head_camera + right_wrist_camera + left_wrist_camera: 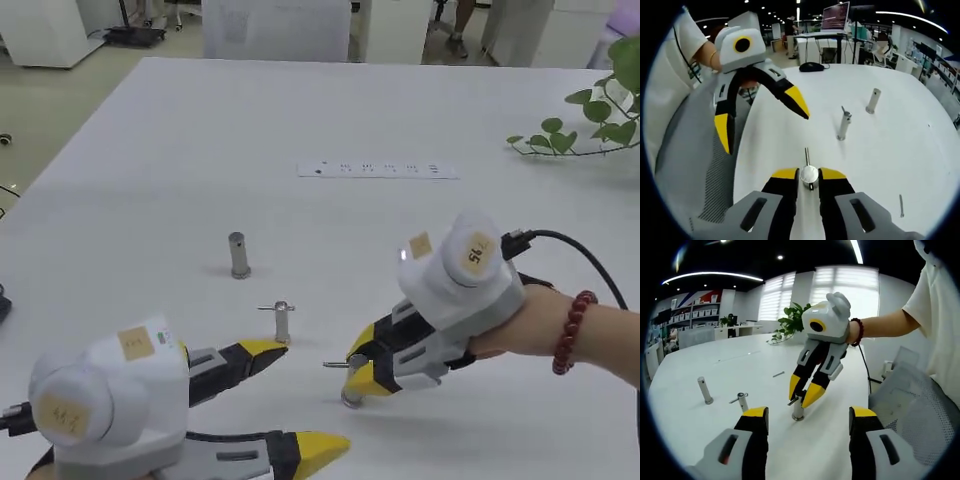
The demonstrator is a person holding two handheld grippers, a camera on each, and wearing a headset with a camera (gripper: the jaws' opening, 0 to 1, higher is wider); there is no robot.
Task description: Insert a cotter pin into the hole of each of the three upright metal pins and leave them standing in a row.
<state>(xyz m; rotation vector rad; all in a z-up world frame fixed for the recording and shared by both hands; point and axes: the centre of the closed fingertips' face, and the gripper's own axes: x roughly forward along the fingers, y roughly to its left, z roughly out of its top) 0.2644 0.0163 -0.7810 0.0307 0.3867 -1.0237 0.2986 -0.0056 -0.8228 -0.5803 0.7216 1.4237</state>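
One cotter pin [335, 365] juts from the near pin [809, 175], whose top the right gripper [362, 375] clamps. Left gripper [303, 395] gapes wide, empty. Risk: a skewed release could topple the pin.

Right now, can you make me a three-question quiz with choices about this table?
1. Where is the metal pin with nothing through it? A) far end of the row B) middle C) near end
2. How many metal pins stand upright? A) two B) three C) five
3. The left gripper is: A) open B) shut on a pin C) shut on a leaf
Answers: 1 A, nothing sticks out of the far one; 2 B, three stand in a row; 3 A, its yellow jaws stand wide apart.
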